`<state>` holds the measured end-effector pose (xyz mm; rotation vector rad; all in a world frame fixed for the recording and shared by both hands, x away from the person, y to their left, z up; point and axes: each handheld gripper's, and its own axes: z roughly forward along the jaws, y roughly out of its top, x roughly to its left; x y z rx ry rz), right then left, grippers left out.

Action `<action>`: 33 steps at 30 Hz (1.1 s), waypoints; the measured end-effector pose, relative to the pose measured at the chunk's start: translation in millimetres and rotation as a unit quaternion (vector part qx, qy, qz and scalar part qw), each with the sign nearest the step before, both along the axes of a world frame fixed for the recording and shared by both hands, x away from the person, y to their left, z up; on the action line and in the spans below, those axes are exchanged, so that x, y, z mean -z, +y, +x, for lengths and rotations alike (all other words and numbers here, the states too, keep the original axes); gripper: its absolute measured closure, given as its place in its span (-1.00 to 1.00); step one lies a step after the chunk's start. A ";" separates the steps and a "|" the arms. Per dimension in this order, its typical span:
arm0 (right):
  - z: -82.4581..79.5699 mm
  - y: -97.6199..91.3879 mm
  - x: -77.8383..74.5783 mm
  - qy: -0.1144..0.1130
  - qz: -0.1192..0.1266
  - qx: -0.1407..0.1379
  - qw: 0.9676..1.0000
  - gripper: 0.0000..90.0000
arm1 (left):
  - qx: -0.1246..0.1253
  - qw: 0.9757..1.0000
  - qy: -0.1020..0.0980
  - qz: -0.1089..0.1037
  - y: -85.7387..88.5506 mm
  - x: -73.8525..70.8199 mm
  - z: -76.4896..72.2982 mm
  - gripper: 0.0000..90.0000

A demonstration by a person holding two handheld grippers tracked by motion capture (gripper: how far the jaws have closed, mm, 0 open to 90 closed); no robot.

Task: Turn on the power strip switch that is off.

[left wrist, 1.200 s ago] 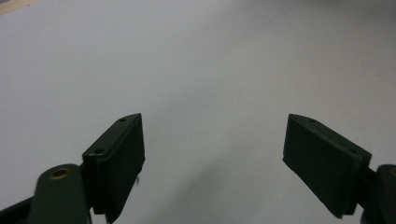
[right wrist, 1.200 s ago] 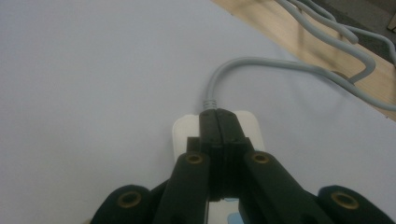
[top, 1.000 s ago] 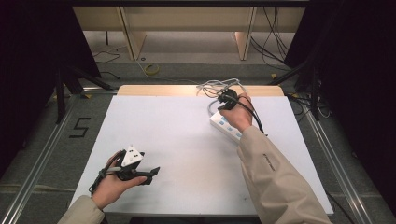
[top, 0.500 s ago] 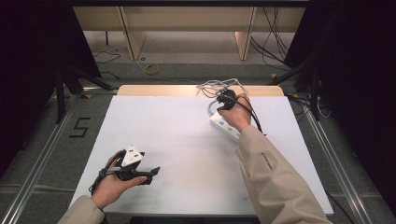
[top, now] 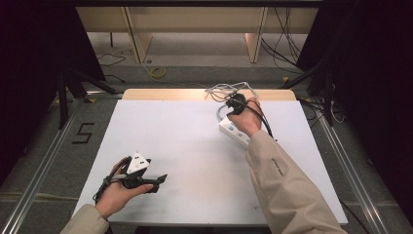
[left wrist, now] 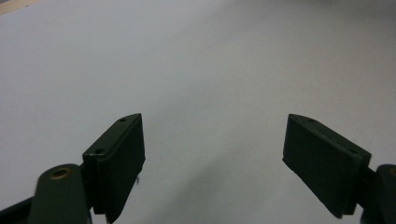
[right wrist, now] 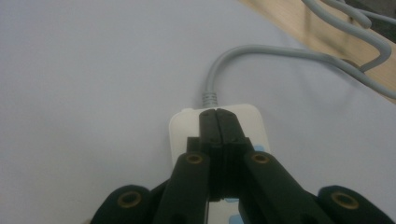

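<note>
Over the far end of a white power strip (top: 235,131), the right gripper (right wrist: 217,114) hangs with its two black jaws pressed flat together and nothing between them, tips above the end where the grey cord (right wrist: 261,53) enters the casing. Whether the tips touch the casing cannot be told. The strip lies on the white table (top: 195,141), in its far right part, angled toward the far edge; the person's beige sleeve (top: 285,185) crosses its near end. Beyond the strip, the cord curves off the white sheet onto the bare wooden strip (top: 180,94) along the table's far edge, where a loose tangle of grey cable (top: 226,90) lies. To the strip's left, the white surface runs bare and wide. Well away from the strip, near the table's front left corner, the left gripper (left wrist: 212,154) lies level in the person's left hand (top: 117,192), its jaws spread wide apart over bare white surface, holding nothing.
</note>
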<state>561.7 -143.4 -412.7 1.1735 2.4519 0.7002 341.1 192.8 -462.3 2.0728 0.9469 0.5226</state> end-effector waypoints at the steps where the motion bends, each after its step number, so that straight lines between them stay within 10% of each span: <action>1: 0.2 0.0 0.2 0.002 -0.001 0.001 1.000 1.00 | 0.000 1.000 0.000 0.000 0.0 0.0 0.0 -0.54; 33: 2.0 1.2 10.9 0.048 -0.017 -0.004 0.999 1.00 | 0.001 1.000 0.001 0.000 -1.1 -0.1 -0.2 -0.54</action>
